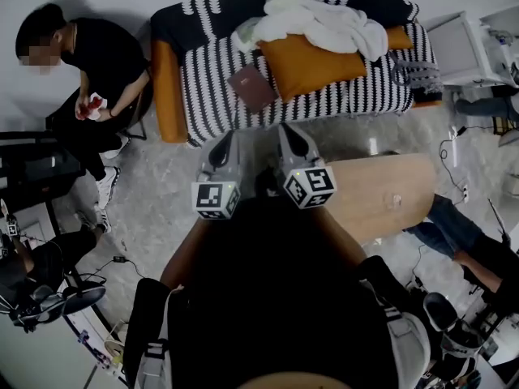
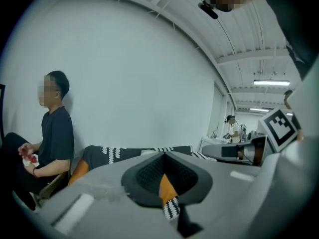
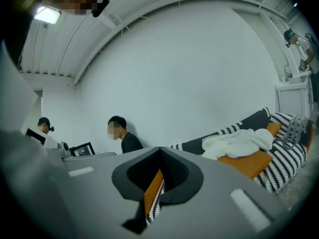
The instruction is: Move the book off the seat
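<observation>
**Gripper pair shut and empty, book on the sofa seat**

Left gripper (image 1: 225, 138) has its jaws pressed together with nothing in them. Right gripper (image 1: 290, 132) looks the same in its own view: jaws met, only a sliver of sofa showing through. Both hang short of the sofa's (image 1: 203, 79) front edge, well apart from the target.

The book (image 1: 251, 87) is the dark maroon one on the striped seat, left half, about midway between the back and the front edge. It sits just beside the left corner of the orange cushion (image 1: 312, 61); can't tell if they touch. A white blanket (image 1: 324, 21) is piled behind the cushion.

Step in hand, as I judge it, is the approach.
- Open one gripper before you reach in.
- Come at the book's free edge on the front-left side, away from the cushion, so you don't snag the fabric.
- The book looks thin and flat, so slide one jaw under the cover edge and pinch across the thickness.
- Lift it clear before swinging away.

The wooden desk (image 1: 365, 189) near your right looks like a handy drop spot. The seated person (image 1: 101, 63) by the sofa's left end is close, so keep your swing away from that side.
</observation>
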`<state>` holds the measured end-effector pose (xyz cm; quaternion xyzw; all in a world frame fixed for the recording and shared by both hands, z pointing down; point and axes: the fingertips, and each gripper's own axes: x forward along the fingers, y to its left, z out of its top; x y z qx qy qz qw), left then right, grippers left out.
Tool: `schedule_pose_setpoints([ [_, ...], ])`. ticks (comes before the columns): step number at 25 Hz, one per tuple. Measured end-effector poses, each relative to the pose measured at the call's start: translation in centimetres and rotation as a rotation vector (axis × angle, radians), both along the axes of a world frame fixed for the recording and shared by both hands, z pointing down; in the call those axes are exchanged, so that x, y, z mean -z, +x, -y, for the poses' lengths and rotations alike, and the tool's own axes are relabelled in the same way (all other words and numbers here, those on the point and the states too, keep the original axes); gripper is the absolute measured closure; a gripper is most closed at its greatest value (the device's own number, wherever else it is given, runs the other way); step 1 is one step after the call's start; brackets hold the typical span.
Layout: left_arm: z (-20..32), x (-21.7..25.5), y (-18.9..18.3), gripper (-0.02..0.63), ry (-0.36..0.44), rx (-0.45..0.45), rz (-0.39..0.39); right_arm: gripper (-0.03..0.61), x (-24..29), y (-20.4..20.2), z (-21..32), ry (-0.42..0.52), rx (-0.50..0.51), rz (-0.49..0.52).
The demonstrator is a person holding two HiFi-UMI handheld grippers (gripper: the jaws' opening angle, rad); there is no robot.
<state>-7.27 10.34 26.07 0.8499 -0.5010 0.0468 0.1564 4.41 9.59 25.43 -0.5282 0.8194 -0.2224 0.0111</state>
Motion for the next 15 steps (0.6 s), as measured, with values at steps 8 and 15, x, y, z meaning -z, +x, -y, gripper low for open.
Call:
schedule_pose_setpoints([
  [8, 3.3, 0.3, 2.7, 0.607, -0.008, 0.045, 0.007, 0.571, -0.1, 2.7, 3.3, -0.009, 0.028, 0.005],
  [15, 4.6, -0.5, 3.5, 0.607, -0.030, 0.060, 0.023, 0.571, -0.6, 3.7, 5.6, -0.017, 0.042, 0.012],
])
